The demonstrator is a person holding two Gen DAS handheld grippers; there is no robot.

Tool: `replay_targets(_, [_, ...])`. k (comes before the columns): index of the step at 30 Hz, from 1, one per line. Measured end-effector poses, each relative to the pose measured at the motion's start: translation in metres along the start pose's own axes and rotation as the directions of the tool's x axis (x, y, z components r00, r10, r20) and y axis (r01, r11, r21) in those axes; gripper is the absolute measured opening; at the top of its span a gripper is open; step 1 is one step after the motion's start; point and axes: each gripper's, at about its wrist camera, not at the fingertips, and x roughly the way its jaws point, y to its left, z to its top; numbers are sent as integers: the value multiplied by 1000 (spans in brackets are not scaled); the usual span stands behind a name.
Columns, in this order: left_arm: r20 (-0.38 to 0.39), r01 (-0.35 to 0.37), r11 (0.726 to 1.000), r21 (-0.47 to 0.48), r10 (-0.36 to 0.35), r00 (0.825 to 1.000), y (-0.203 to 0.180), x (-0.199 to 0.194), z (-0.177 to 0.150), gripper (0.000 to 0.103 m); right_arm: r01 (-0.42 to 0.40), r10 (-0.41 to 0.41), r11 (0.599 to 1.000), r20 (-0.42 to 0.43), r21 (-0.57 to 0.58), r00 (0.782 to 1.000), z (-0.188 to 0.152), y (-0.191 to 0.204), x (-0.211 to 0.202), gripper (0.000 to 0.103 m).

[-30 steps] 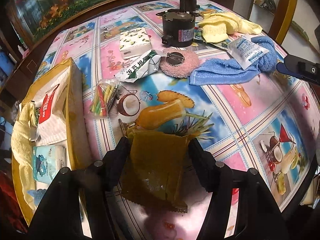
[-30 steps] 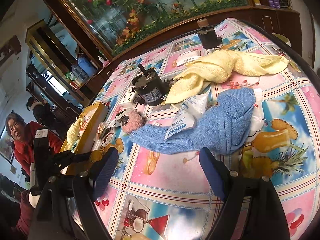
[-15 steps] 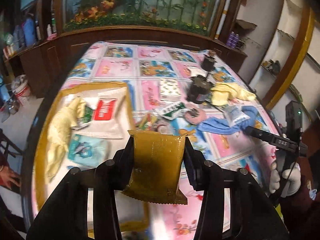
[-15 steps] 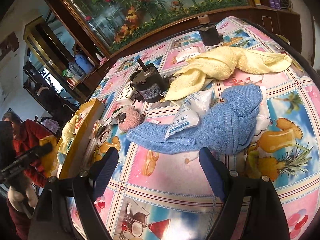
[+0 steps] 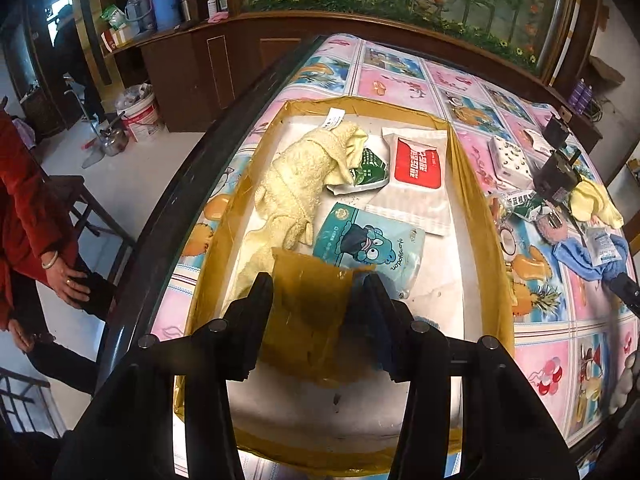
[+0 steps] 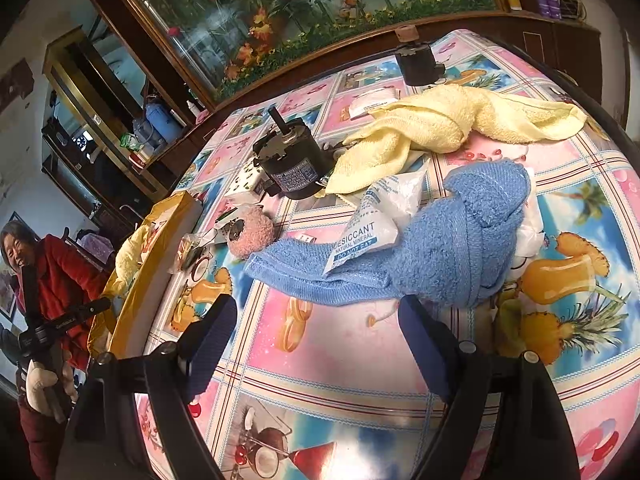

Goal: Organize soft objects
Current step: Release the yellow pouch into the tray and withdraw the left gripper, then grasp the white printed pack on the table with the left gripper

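Left tongs [image 5: 318, 296] poised above the open cardboard box [image 5: 468, 184], a brown-gold foil pouch [image 5: 310, 312] clamped between the pads; jaws easing apart, pouch between them and not yet dropped. Inside the box already: a pale yellow knit cloth [image 5: 292, 184] along the left wall, a green-and-white packet [image 5: 366, 170] partly under it, a red-labelled white pack [image 5: 418, 168] toward the far right, a teal cartoon-printed bag [image 5: 372, 248] just ahead of the pouch.

Best done, by the look of it, with the pouch lowered close to the bare white floor at the near end of the box before release, kept flat so as not to land tilted on the teal bag. Open floor mostly at the near right; near wall and left wall close by, so best to lift straight up afterwards and avoid catching the cardboard rim.

Right tongs [image 6: 320, 344] held wide open and empty over the patterned counter [image 6: 352, 364], just short of the blue towel [image 6: 436, 256]. On that towel, a white desiccant sachet [image 6: 368, 232]; behind it a yellow towel [image 6: 448, 124], a black motor [image 6: 296, 168], a pink fuzzy pad [image 6: 252, 230]. Bare counter in front of the right tongs, ample for an approach; counter's dark edge curving close on the right. A person in red [image 6: 60, 272] beside the box's far side.
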Motion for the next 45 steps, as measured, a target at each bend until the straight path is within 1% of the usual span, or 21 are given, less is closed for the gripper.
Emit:
replay_targets(7, [103, 47, 996, -82, -38, 994, 3, -29, 6, 47, -1, 1, 1000, 6, 11, 1000, 1, -1, -1, 83])
replay_targets(10, [153, 190, 979, -74, -177, 972, -8, -45, 9, 54, -1, 1, 1000, 24, 13, 1000, 2, -2, -4, 83])
replay_targets(12, [159, 308, 951, -29, -300, 941, -26, -53, 14, 63, 7, -7, 1000, 40, 11, 999, 3, -3, -7, 83])
replay_targets(13, [145, 423, 906, -9, -417, 897, -34, -54, 17, 69, 12, -12, 1000, 48, 11, 999, 4, -4, -8, 83])
replay_targets(14, [111, 567, 824, -12, -563, 819, -42, -53, 20, 69, 12, -13, 1000, 55, 14, 998, 5, -6, -9, 83])
replay_targets(15, [81, 676, 737, -25, -672, 736, -50, -50, 23, 69, 8, -9, 1000, 61, 19, 998, 5, -7, -10, 83])
replay_targets(16, [49, 781, 624, -40, -779, 625, -58, -48, 26, 69, 6, -7, 1000, 65, 23, 998, 5, -8, -10, 83])
replay_targets(18, [-5, 894, 444, -57, -896, 444, -76, -44, 30, 69, -1, -1, 1000, 71, 27, 997, 4, -10, -10, 83])
replay_targets(19, [-24, 922, 381, -65, -925, 380, -84, -43, 31, 69, -2, 0, 1000, 72, 25, 997, 4, -10, -10, 83])
replay_targets(21, [-52, 950, 304, -75, -952, 300, -98, -41, 34, 69, 1, -2, 1000, 75, 14, 997, 4, -9, -10, 83])
replay_targets(23, [-54, 961, 262, -93, -965, 258, -104, -38, 39, 74, 0, -1, 1000, 75, 4, 997, 3, -8, -10, 83])
replay_targets(24, [-40, 957, 271, -106, -963, 268, -105, -36, 44, 84, -2, 2, 1000, 75, 3, 997, 3, -7, -9, 83])
replay_targets(25, [-23, 946, 302, -115, -953, 302, -106, -34, 48, 89, -8, 7, 1000, 74, 5, 997, 3, -8, -9, 83])
replay_targets(27, [3, 905, 405, -126, -913, 409, -107, -27, 62, 91, -19, 18, 1000, 70, 16, 997, 4, -10, -8, 83])
replay_targets(28, [9, 875, 468, -123, -881, 473, -109, -22, 71, 91, -23, 22, 999, 66, 23, 998, 3, -11, -7, 83])
replay_targets(30, [-14, 752, 652, -93, -756, 654, -118, -7, 87, 91, -24, 23, 999, 49, 29, 999, 3, -12, -3, 83])
replay_targets(31, [-24, 683, 728, -60, -685, 728, -126, 1, 95, 91, -21, 20, 999, 40, 26, 999, 3, -11, -2, 83])
replay_targets(33, [-31, 527, 849, 42, -526, 850, -148, 19, 108, 91, -15, 15, 1000, 34, 16, 999, 2, -9, 0, 83])
replay_targets(34, [-36, 463, 882, 88, -461, 886, -159, 30, 111, 91, -13, 13, 1000, 32, 9, 999, 2, -8, 1, 83])
replay_targets(37, [-54, 383, 916, 122, -379, 924, -184, 65, 121, 91, 0, 0, 1000, 20, -7, 1000, 1, -5, 5, 83])
replay_targets(45, [-110, 320, 933, 167, -304, 946, -214, 125, 132, 91, 3, -3, 1000, -1, -2, 1000, 1, -6, 9, 83])
